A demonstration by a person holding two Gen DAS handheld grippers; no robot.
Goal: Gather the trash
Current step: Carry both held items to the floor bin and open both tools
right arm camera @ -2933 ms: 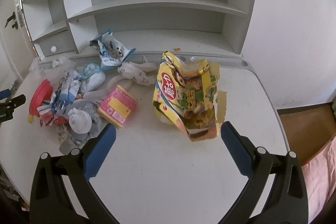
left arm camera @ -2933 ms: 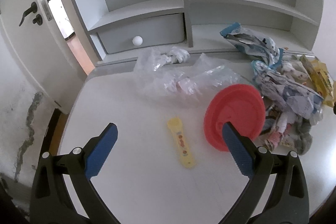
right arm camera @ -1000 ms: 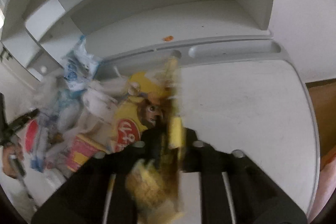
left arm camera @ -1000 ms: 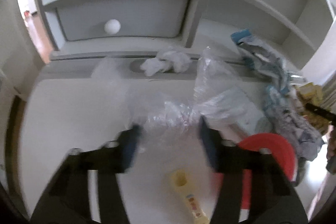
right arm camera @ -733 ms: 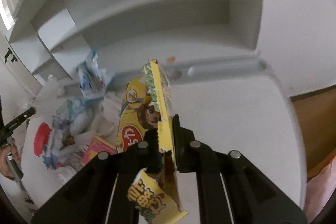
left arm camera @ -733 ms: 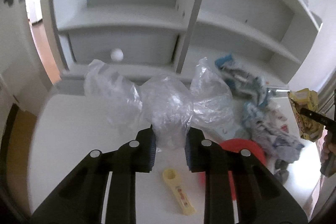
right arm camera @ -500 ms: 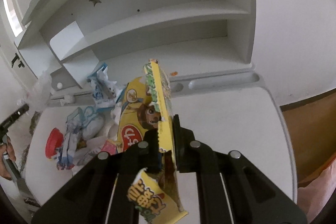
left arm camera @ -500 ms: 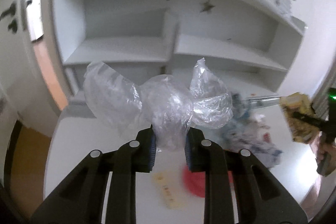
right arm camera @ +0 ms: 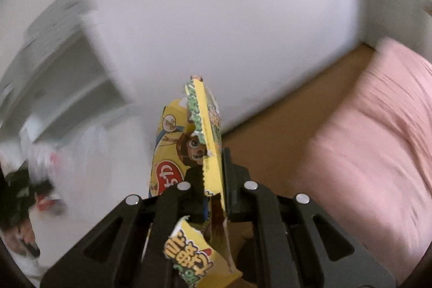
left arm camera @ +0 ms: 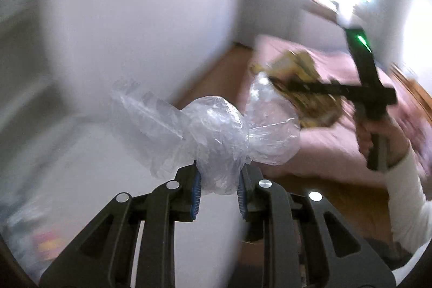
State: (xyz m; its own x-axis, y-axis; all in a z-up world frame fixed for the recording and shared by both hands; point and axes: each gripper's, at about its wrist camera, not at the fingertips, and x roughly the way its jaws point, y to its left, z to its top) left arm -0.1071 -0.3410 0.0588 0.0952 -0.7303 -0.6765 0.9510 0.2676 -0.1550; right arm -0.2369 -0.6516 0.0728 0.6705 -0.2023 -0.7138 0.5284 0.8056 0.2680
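The left gripper [left arm camera: 218,189] is clamped on a bunched clear plastic bag [left arm camera: 216,136], its blue pads [left arm camera: 195,190] pressing the crumpled middle while loose lobes of film puff out to either side. The right gripper [right arm camera: 213,196] is squeezed tight on a torn yellow snack box [right arm camera: 194,147], which stands edge-up between the jaws with a ragged flap hanging below them.

Half a second ago both cameras looked at the white desk and its shelving, with the rest of the litter spread beneath. Now both views have swung off it: past the snack box lie a white wall [right arm camera: 216,18], wooden floor [right arm camera: 297,120] and a pink bed cover [right arm camera: 378,139], and only a smear of the shelf unit [right arm camera: 62,66] is left at that view's left edge. In the left view the person's right hand [left arm camera: 378,131], in a white sleeve [left arm camera: 407,193], carries the black right tool and the box out over the bed side of the room. By my reading, both pieces are lifted clear and travelling to wherever the rubbish goes; no bin or sack shows yet, and more rubbish should still be waiting on the desk.

On the box, a cartoon monkey face, a red oval with white script and bold characters on the lower flap are visible, seemingly East Asian, too warped to read reliably. The bag bears no print.
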